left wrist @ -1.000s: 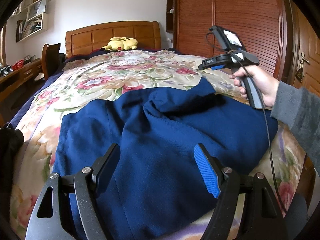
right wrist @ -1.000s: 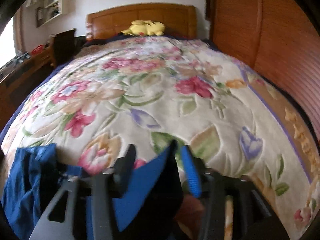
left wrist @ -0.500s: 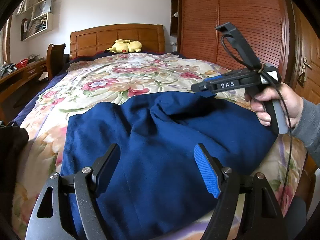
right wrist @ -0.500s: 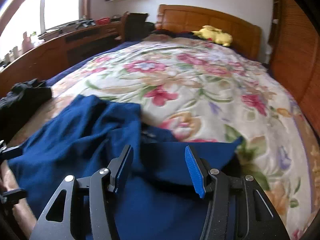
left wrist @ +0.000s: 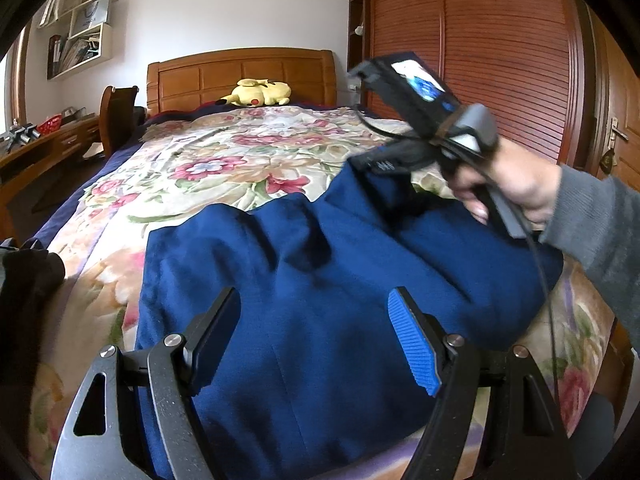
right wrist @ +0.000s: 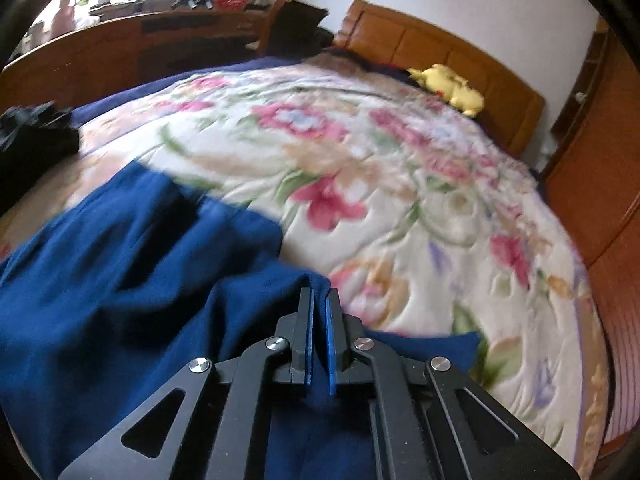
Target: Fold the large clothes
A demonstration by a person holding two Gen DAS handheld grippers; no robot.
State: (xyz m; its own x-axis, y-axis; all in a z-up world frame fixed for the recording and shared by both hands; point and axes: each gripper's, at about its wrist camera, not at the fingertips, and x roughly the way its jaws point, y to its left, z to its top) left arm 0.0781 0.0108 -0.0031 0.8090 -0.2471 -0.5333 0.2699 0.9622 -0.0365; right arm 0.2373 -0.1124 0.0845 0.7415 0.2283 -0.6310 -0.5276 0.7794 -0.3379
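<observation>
The blue garment (left wrist: 320, 320) is spread, rumpled, across the near end of the floral bedspread (left wrist: 224, 168). The right gripper (right wrist: 319, 332) is clamped on its far right corner; the left gripper (left wrist: 316, 344) is held wide apart above the near hem, gripping nothing. Folding is judged barely begun. No writing can be read; the gripper's side lettering is blurred.

garment (left wrist: 320, 320) on bed (left wrist: 224, 168)

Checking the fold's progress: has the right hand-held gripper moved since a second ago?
Yes. In the left wrist view the right hand-held gripper has swung left and down from beside the wardrobe onto the blue garment, where it has shut on a raised fold.
</observation>
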